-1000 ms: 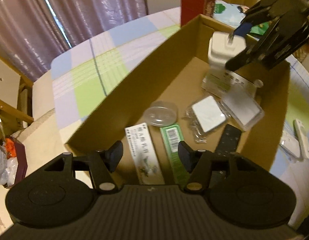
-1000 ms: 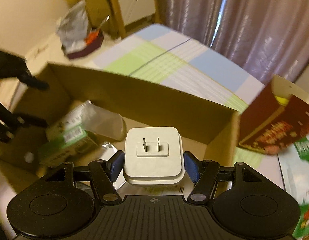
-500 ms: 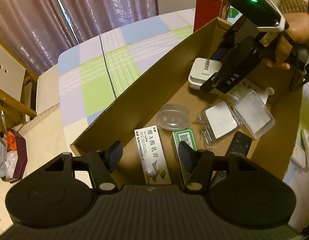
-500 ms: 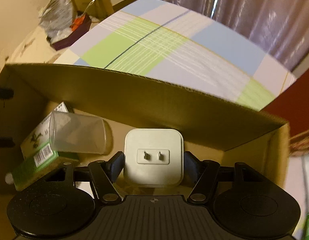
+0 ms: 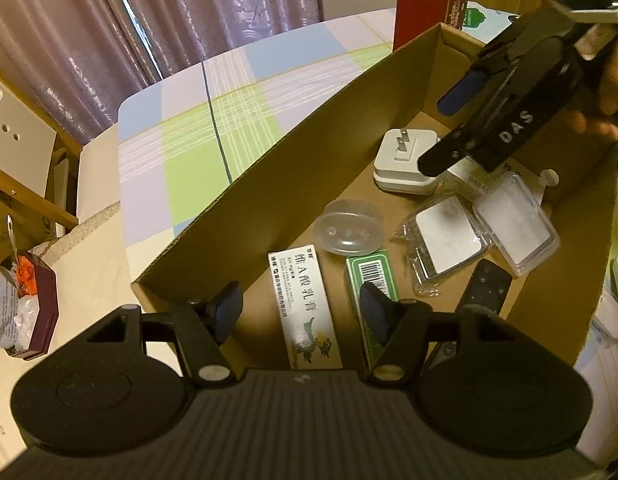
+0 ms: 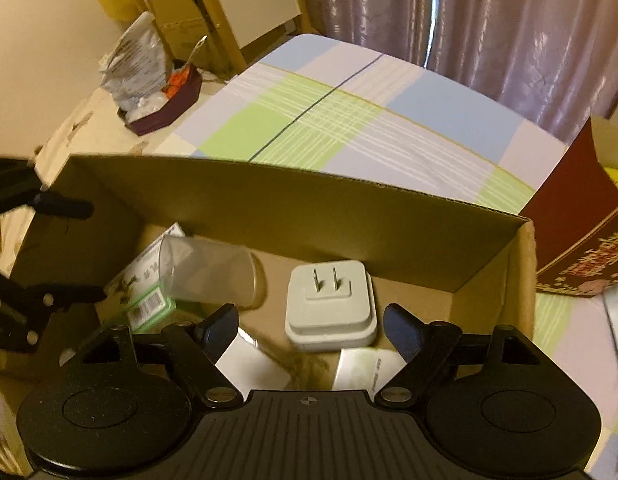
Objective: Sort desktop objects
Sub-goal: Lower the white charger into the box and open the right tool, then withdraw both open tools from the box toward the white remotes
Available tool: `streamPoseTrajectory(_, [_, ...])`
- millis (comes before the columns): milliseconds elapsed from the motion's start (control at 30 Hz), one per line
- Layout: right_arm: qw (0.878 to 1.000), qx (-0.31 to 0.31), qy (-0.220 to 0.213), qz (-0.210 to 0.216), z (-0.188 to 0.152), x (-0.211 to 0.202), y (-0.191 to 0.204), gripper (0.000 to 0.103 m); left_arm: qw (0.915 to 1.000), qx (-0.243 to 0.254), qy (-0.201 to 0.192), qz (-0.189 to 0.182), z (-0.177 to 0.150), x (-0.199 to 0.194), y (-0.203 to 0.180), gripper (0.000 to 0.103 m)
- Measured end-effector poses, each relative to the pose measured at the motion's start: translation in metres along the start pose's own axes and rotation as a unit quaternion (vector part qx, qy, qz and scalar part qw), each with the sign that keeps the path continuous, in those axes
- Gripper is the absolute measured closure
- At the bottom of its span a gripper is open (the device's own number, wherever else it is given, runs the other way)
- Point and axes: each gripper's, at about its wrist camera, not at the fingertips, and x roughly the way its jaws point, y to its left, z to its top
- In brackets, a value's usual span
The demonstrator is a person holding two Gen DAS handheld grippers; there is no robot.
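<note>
1. The right gripper (image 6: 309, 320) is hovering with its fingers spread apart and pinching nothing; the white plug adapter (image 6: 329, 306) is lying on the floor of the cardboard box (image 6: 293, 216) just ahead of it, between the two fingertips' lines but not touching them, with its prongs pointing up.
2. The left gripper (image 5: 299, 312) is also standing spread and empty, over the near end of the box; the adapter is lying toward the far end, so the right gripper is much nearer to it.
3. Inside the box are lying a clear round cup (image 5: 351, 226) on its side, a white ointment carton (image 5: 305, 304) and a green carton (image 5: 371, 280) with long axes running from the near wall toward the far wall, a clear packet (image 5: 445, 240), a clear flat case (image 5: 517, 228) and a black remote (image 5: 483, 286).
4. A dark red box (image 6: 577, 216) is standing outside on the checked tablecloth (image 6: 349, 120); whether more things are waiting to be sorted, I cannot tell fully.
</note>
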Motion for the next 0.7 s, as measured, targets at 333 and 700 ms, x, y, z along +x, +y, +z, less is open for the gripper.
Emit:
streamPoseTrajectory(333, [0.998, -0.028, -0.012, -0.051, -0.028, -0.025, 0.013, 0.02, 0.9998, 0.012, -0.009, 0.01, 0.002, -0.009, -0.014, 0.036])
streamPoseTrajectory(700, [0.997, -0.018, -0.034, -0.074, -0.057, -0.055, 0.017, 0.02, 0.9992, 0.017, -0.025, 0.028, 0.003, -0.032, -0.032, 0.03])
